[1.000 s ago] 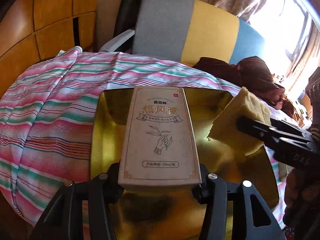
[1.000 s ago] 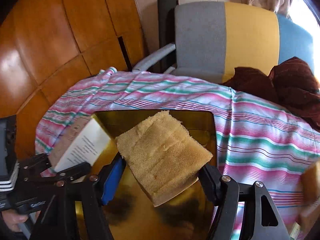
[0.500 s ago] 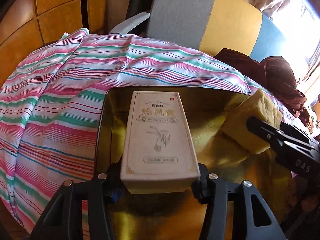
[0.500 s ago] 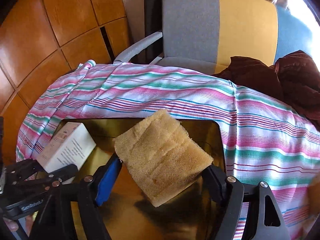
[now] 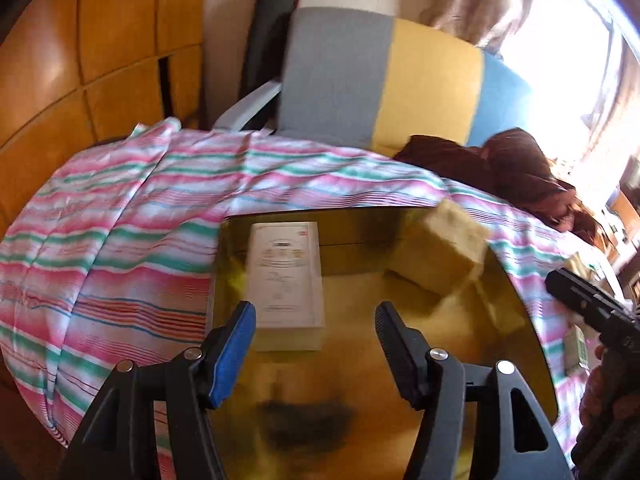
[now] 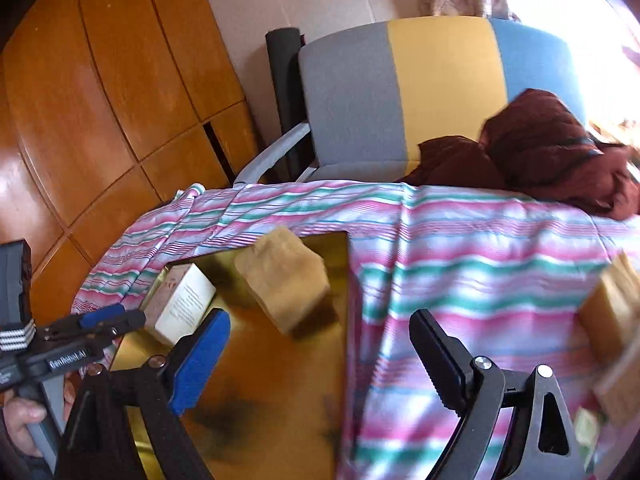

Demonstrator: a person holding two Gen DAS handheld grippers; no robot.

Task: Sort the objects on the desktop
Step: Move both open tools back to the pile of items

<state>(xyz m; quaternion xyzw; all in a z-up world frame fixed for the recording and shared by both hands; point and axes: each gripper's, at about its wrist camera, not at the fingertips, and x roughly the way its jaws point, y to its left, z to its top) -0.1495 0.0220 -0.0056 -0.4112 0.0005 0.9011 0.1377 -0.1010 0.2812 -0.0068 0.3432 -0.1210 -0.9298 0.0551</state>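
Landmark: a shiny gold tray (image 5: 516, 320) lying on a striped cloth (image 5: 132, 248) that covers the tabletop; every place below is given relative to this tray.
Left claw (image 5: 316, 344): open, jaws spread wide apart with nothing between them, hovering over the near part of the tray.
Right claw (image 6: 320, 360): open and empty, jaws wide apart; its blue-padded jaw is over the tray, the black jaw is over the cloth just past the tray's right edge.
Box (image 5: 285, 276): a pale carton with printed text, lying flat inside the tray along its left side, just ahead of the left claw's blue pad and apart from it.
Sponge (image 5: 440, 252): a yellow-brown block in the tray's far right corner, tilted; blur hides whether it rests on the tray floor.
Box and sponge: both inside the tray, apart from each other, bare gold surface between them.
Hand (image 6: 20, 420): a person's hand grips the left tool's handle, at the tray's near left side in the right wrist view.
Behind the tray: a chair (image 5: 384, 92) with grey, yellow and blue panels, and a dark brown garment (image 5: 516, 172) on the cloth's far right.
Right of the tray: another yellowish block (image 6: 612, 312) on the cloth, well apart, blurred.
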